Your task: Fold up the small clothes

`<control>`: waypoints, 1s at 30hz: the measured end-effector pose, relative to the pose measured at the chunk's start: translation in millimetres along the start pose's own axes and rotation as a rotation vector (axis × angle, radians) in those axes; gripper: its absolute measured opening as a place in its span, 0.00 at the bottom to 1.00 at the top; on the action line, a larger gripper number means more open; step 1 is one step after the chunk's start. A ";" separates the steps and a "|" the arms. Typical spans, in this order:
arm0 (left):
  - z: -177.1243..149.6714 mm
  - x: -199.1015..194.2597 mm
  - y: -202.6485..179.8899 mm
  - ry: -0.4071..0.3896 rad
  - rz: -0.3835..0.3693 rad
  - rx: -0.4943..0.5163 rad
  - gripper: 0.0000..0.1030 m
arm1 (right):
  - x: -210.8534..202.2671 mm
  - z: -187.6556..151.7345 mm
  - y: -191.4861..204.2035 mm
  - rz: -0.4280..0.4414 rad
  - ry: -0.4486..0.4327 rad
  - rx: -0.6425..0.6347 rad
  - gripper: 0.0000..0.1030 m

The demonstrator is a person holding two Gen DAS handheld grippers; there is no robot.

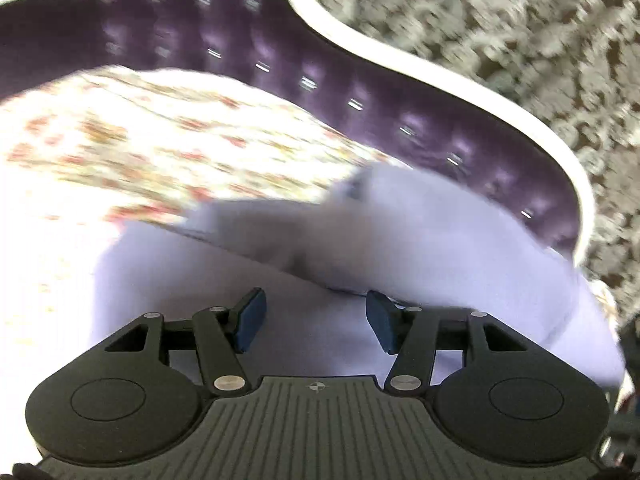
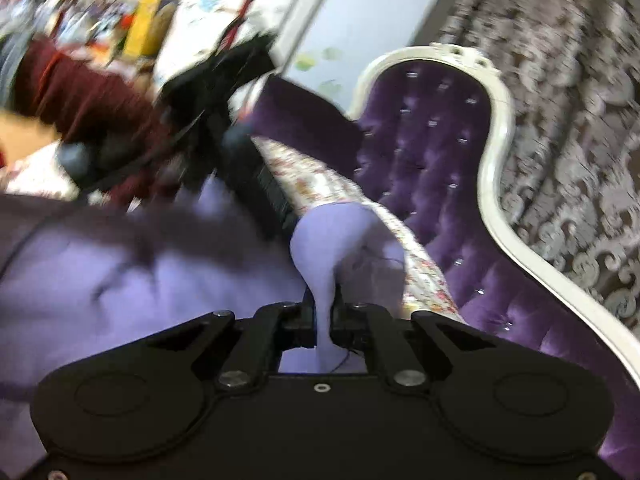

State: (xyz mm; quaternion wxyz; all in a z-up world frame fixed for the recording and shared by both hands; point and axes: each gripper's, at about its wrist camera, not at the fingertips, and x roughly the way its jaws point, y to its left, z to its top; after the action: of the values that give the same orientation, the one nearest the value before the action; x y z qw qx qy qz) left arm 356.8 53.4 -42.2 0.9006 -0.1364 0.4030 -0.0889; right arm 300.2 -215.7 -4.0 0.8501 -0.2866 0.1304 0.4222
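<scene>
Lilac garment [image 2: 100, 264] fills lower left of right view, on floral sheet [image 1: 160, 140]. Thin, limp, light, likely slippery.

Right gripper [image 2: 325, 320] clamped on bunched edge.

Left gripper [image 1: 316, 320] half open, empty, over cloth. Best hold: opposite hem, pinch flat.

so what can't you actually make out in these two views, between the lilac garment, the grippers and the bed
- Lilac garment: its type and outline, left wrist view; motion blur, and the left gripper covers its near edge.
- Right gripper: pads hidden by its own linkage and the pinched cloth, right wrist view.
- Floral sheet: print overexposed and smeared, left wrist view.
- Room clutter: too blurred to identify, right wrist view.
</scene>
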 end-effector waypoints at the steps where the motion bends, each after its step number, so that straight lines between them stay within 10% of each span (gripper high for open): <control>1: 2.4 -8.0 3.9 -0.018 0.019 -0.017 0.52 | 2.7 -1.2 9.7 0.008 0.009 -0.024 0.09; 11: 16.6 -45.6 -53.4 -0.166 -0.008 0.208 0.55 | 22.0 -21.8 73.7 0.029 0.100 -0.290 0.15; 17: -2.9 2.3 -71.9 0.019 -0.019 0.266 0.56 | 10.0 -25.7 60.4 0.012 0.096 -0.176 0.19; 19: -15.3 14.8 -55.7 0.079 -0.039 0.196 0.56 | -0.6 -27.1 51.8 0.014 0.095 -0.081 0.27; 23: -31.6 5.5 -36.4 0.033 -0.094 0.151 0.56 | -30.5 -32.4 19.5 0.015 0.047 0.245 0.75; 30: -35.7 0.6 -34.9 0.007 -0.115 0.119 0.56 | -43.9 -60.7 -67.3 -0.071 0.026 0.915 0.80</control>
State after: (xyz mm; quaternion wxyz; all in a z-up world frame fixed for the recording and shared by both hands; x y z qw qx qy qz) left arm 328.7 14.0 -54.3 0.8992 -0.1052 0.3916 -0.1646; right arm 328.0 -312.4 -6.9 0.9015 0.1087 0.3040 0.2883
